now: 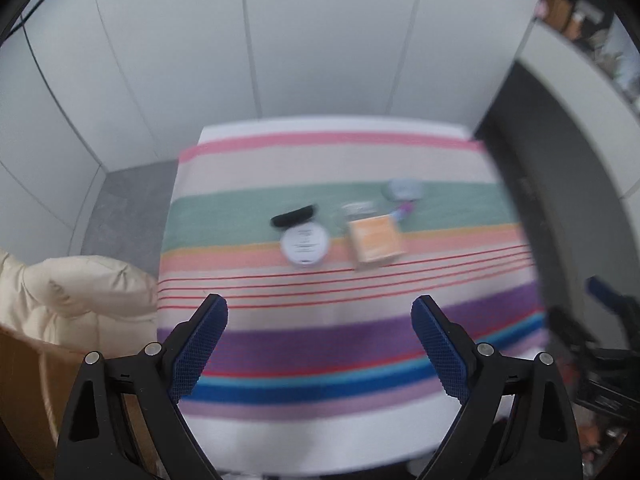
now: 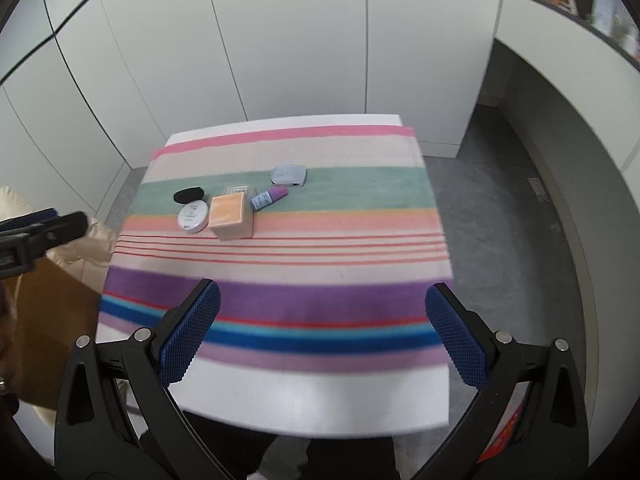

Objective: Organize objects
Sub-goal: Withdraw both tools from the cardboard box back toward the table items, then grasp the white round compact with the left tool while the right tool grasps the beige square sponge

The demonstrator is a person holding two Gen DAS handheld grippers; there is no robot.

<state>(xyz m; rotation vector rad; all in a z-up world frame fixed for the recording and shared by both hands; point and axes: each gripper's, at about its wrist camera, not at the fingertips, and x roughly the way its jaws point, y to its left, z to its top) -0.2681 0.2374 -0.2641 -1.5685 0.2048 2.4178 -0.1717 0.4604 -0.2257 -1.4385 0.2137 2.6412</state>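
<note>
My left gripper [image 1: 319,312] and right gripper [image 2: 322,300] both hang with fingers spread wide apart, empty, above the near edge of the striped cloth [image 2: 280,304]. Farther off sit the round white tin [image 2: 193,218] and orange box [image 2: 231,216], just beside each other. Behind them lie a black pouch [image 2: 188,195], a purple tube [image 2: 269,197] and a grey case [image 2: 289,175].

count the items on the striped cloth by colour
black oval pouch: 1
white round tin: 1
orange cardboard box: 1
clear plastic container: 1
purple small bottle: 1
pale blue flat case: 1
total: 6
</note>
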